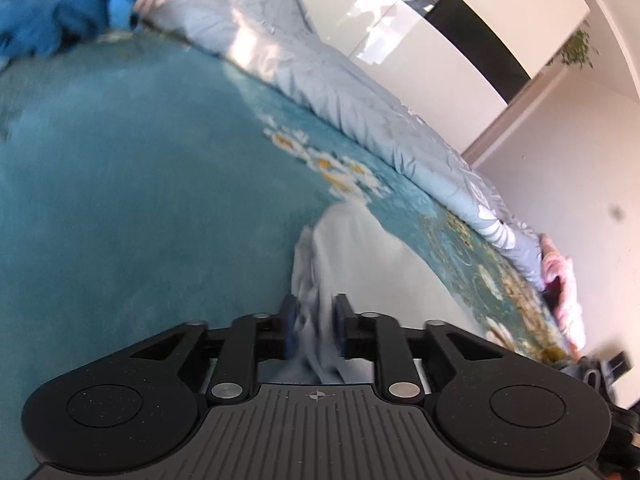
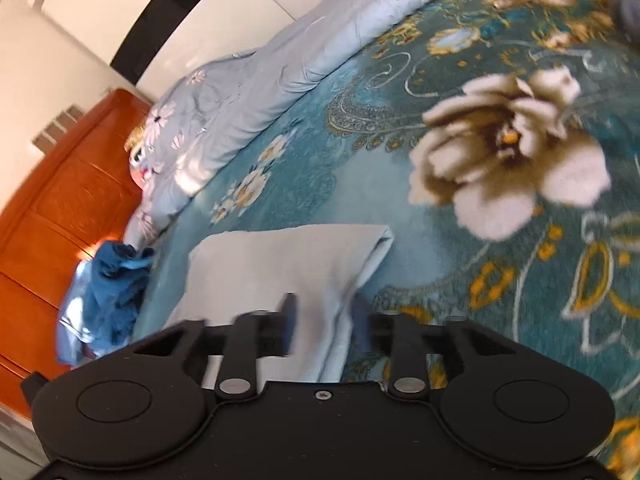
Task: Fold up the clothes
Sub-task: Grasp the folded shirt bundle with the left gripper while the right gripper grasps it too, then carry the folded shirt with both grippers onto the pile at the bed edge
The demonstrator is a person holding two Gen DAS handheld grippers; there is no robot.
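While both grippers pinch one edge of the pale blue garment [image 2: 288,264], left gripper [image 1: 314,330] and right gripper [image 2: 322,320] keep it taut above the teal floral blanket [image 1: 140,180] for folding.

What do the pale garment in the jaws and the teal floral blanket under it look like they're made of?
The pale blue garment looks like thin woven cotton with a matte finish: it folds flat and bunches into fine creases between the left gripper's jaws. The teal floral blanket looks like plush fleece, soft and fuzzy, though motion blur leaves that open.
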